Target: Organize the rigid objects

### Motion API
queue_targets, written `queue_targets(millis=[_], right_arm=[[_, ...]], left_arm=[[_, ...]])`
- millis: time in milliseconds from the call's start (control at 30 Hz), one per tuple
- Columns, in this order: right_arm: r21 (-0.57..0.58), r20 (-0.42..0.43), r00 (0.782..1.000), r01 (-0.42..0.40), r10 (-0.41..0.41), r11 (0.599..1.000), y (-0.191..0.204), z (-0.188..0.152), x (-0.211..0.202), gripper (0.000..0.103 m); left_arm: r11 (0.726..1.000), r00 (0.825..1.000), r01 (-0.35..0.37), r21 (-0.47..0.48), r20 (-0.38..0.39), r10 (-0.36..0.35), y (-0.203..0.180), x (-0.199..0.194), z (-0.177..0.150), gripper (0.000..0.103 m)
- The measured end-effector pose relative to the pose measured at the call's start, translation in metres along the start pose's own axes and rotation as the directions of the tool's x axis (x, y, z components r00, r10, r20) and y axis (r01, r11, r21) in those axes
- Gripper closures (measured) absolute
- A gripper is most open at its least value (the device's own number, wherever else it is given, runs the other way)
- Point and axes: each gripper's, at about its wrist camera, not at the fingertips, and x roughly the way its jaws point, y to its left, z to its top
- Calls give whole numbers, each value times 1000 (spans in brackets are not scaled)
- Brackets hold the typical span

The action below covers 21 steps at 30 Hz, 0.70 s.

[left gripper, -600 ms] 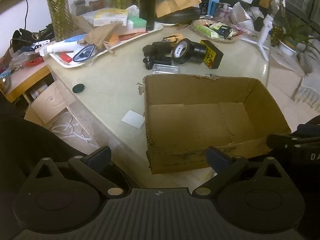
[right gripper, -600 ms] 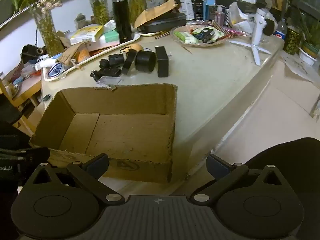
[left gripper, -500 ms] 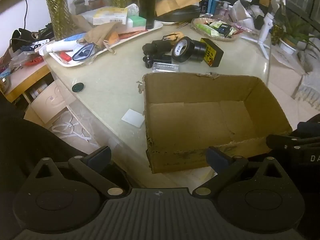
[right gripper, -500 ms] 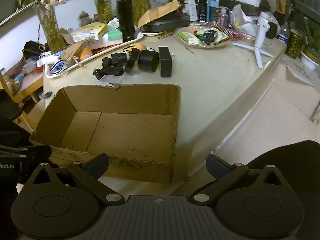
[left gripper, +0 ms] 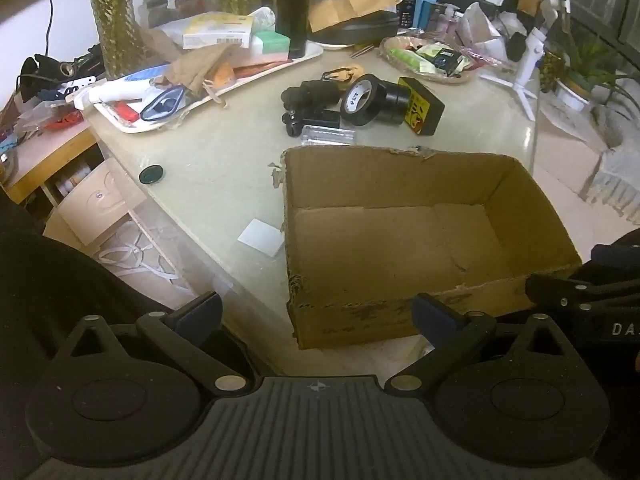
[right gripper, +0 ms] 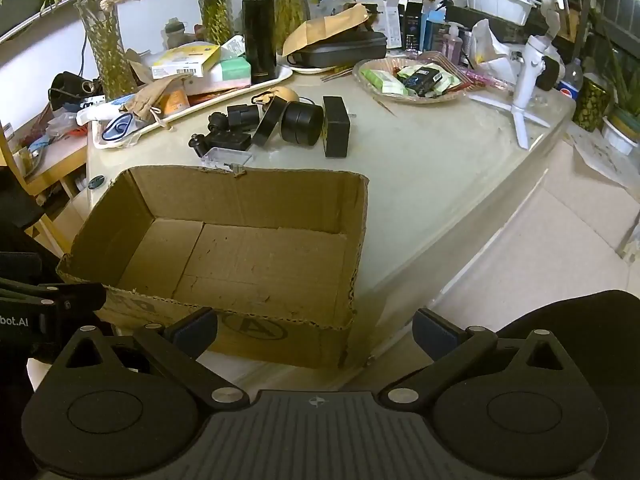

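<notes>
— Looking down at the cardboard box (left gripper: 384, 248) from both wrists right now. What are you seeing of the claws?

— I'm holding the left gripper (left gripper: 316, 314) spread wide, nothing between its fingers, hanging over the near edge of the table (left gripper: 208, 160) just short of the box's front wall. The right gripper (right gripper: 316, 326) is spread just as wide and carrying nothing, hovering before the box's near right corner.

— And the box itself?

— It's sitting open-topped on the near part of the table, with nothing lying on its floor. Its rim is looking ragged and torn.

— Where are the rigid things I'm sorting?

— They're bunched just beyond the box's far wall. I'm seeing a clear plastic case (right gripper: 226, 158) lying almost against that wall, a small black camera mount (right gripper: 224, 136) behind it, a roll of black tape (left gripper: 360, 100) standing on edge, a black cylinder (right gripper: 302, 124) on its side next to it, and a black block (right gripper: 336, 126) with a yellow face (left gripper: 416, 106) to the right of them. All are clustered close, well apart from both claws.

— Anything else around?

— A white tray (left gripper: 280, 66) piled with clutter is sitting farther back on the left, with a black flask (right gripper: 258, 28) standing upright on it, and a white tripod (right gripper: 524, 92) is standing on the right.
</notes>
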Motion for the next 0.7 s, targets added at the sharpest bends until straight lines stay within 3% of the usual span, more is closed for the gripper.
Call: queue_targets(millis=[700], right_arm=[[9,10,1000,0,0,1000,-2,0,-2,0]], left_arm=[[1000,1000,19,0,24,-19,0,-3,-1,0]])
